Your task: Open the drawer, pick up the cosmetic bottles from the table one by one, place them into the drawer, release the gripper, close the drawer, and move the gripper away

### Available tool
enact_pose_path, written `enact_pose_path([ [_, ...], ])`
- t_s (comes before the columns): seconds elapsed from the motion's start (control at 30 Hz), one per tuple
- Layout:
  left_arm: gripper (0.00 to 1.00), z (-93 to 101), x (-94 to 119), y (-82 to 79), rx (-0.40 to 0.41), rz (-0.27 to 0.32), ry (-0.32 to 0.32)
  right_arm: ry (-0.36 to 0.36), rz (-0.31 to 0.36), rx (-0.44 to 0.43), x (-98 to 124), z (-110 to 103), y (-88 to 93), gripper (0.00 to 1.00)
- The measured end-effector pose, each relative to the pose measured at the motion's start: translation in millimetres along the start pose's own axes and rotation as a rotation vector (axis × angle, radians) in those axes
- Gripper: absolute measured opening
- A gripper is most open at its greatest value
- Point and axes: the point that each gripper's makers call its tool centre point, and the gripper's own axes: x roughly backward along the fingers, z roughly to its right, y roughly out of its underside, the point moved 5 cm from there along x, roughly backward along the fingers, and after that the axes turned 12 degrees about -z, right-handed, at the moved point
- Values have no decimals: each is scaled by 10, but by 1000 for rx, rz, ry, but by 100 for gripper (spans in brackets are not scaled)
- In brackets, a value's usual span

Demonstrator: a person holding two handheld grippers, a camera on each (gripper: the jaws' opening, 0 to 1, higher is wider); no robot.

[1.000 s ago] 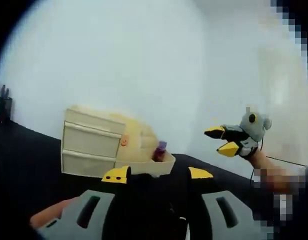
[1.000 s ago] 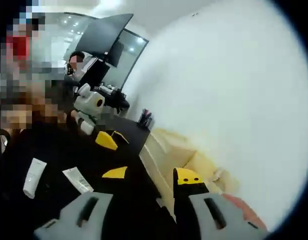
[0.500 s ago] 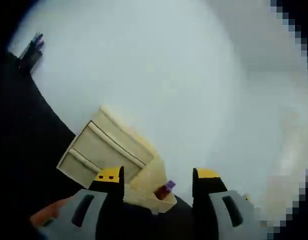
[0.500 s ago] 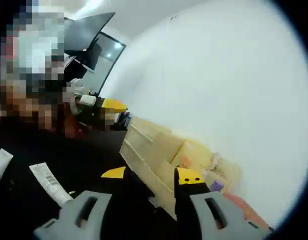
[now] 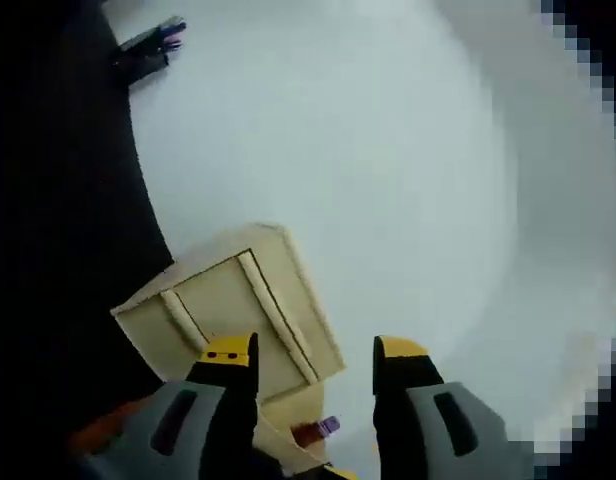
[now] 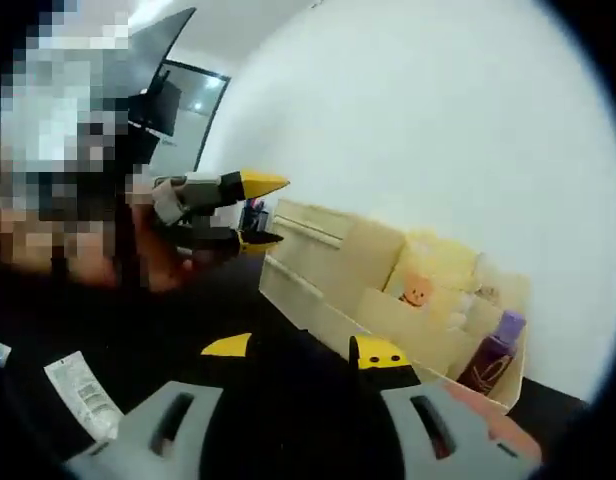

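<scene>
A cream drawer cabinet [image 5: 223, 310] stands on the black table against the white wall. Its open drawer [image 6: 408, 325] holds a dark bottle with a purple cap [image 6: 493, 350], which also peeks out low down [image 5: 316, 431] in the left gripper view. My left gripper [image 5: 313, 352] hovers open and empty over the cabinet. It appears again, jaws apart, [image 6: 253, 210] beside the cabinet's far end in the right gripper view. My right gripper [image 6: 303, 350] is open with nothing in it, short of the open drawer. A white tube [image 6: 78, 395] lies on the table at the left.
A dark pen holder [image 5: 148, 45] stands on the table near the wall, beyond the cabinet. An orange smiley sticker [image 6: 416, 293] marks the inside of the drawer. A person's hand [image 6: 153, 255] holds the left gripper. A dark window and monitor sit far back.
The left view has rolled and moved in over the cabinet. The right view has swung toward the open drawer, so the bottle inside now shows. The left gripper is nearer the cabinet.
</scene>
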Motion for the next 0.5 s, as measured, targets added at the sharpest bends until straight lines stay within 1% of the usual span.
enact_pose_path([
  [0.03, 43, -39, 7, -2, 6, 5, -3, 14, 9, 16, 8, -5, 11, 33],
  [0.07, 43, -86, 7, -5, 31, 9, -14, 23, 16, 14, 14, -12, 22, 33],
  [0.13, 42, -188, -25, -55, 97, 29, -18, 42, 28, 30, 17, -4, 15, 33],
  [0.17, 39, -231, -29, -83, 134, 49, -18, 57, 42, 29, 22, 15, 2, 33],
  [0.2, 37, -260, -31, -101, 170, 66, -17, 73, 61, 1, 29, 36, -4, 33],
  [0.23, 35, -272, -38, -114, 181, 71, -5, 79, 76, -17, 35, 38, -4, 33],
  [0.27, 34, -320, -67, -160, 207, 89, -11, 78, 78, -19, 39, 35, 12, 32],
  [0.3, 34, -314, -66, -149, 198, 90, -9, 80, 83, -22, 41, 26, 24, 32],
  [0.4, 33, -270, -107, -161, 219, 101, 1, 76, 86, -15, 29, 6, 22, 32],
  [0.47, 32, -262, -121, -152, 245, 114, 5, 69, 81, -17, 14, -1, 36, 32],
  [0.5, 31, -244, -119, -161, 272, 135, 23, 66, 76, -15, 10, -3, 45, 32],
])
